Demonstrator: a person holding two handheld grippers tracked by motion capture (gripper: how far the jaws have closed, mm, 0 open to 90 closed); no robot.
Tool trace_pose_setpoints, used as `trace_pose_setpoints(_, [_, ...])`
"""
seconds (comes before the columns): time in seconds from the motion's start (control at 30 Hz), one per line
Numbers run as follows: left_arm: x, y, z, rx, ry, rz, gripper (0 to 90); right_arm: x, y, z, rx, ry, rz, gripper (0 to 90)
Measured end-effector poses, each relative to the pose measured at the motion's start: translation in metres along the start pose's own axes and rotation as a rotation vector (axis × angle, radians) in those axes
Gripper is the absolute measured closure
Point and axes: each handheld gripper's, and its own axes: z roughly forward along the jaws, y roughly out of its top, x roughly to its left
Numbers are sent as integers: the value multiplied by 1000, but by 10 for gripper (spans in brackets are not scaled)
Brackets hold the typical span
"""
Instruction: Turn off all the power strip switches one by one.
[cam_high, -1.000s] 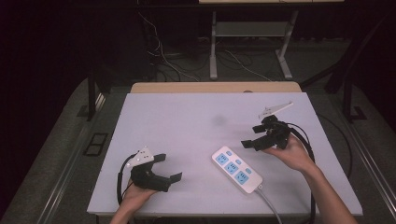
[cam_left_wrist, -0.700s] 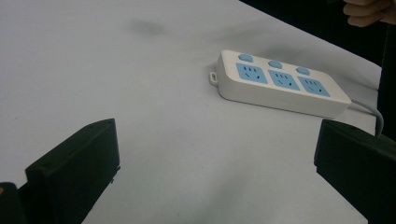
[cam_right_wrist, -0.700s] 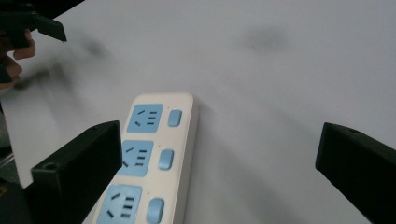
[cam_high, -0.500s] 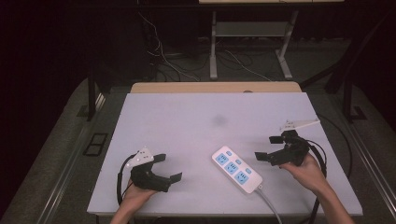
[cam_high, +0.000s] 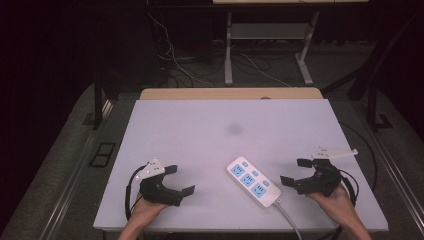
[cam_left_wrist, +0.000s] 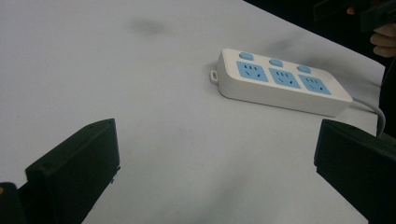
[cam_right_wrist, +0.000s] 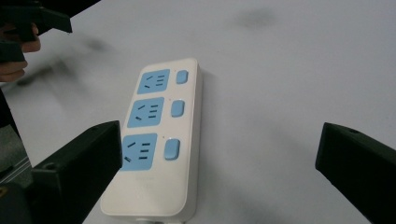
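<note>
with both jaws wide and empty, the right hand-held gripper (cam_high: 296, 173) looks set to approach the power strip (cam_high: 254, 181) lying on the bench (cam_high: 200, 130) just off its jaw tips, while the left hand-held gripper (cam_high: 179, 181), also wide, rests well apart; next it must straddle the strip's body squarely.

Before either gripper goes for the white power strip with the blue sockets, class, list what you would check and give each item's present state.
1. Right gripper open with nothing between its jaws: ok.
2. Left gripper open with nothing between its jaws: ok.
3. White plastic power strip with three blue sockets lying flat on the pale table, sockets up: ok.
4. Sockets free of plugs: ok.
5. Grey cable running off the near table edge, away from both grippers: ok.
6. Whether the cable's far end is plugged in: cannot tell.
</note>
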Motion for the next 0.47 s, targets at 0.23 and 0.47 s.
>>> trace_pose_setpoints(0.23, [-1,0,-1,-2,1,-1,0,3,-20,0,-21,-24,12,5])
trace_pose_setpoints(0.47, [0,0,1,9,-2,1,0,2,-30,0,-26,-25,14,5])
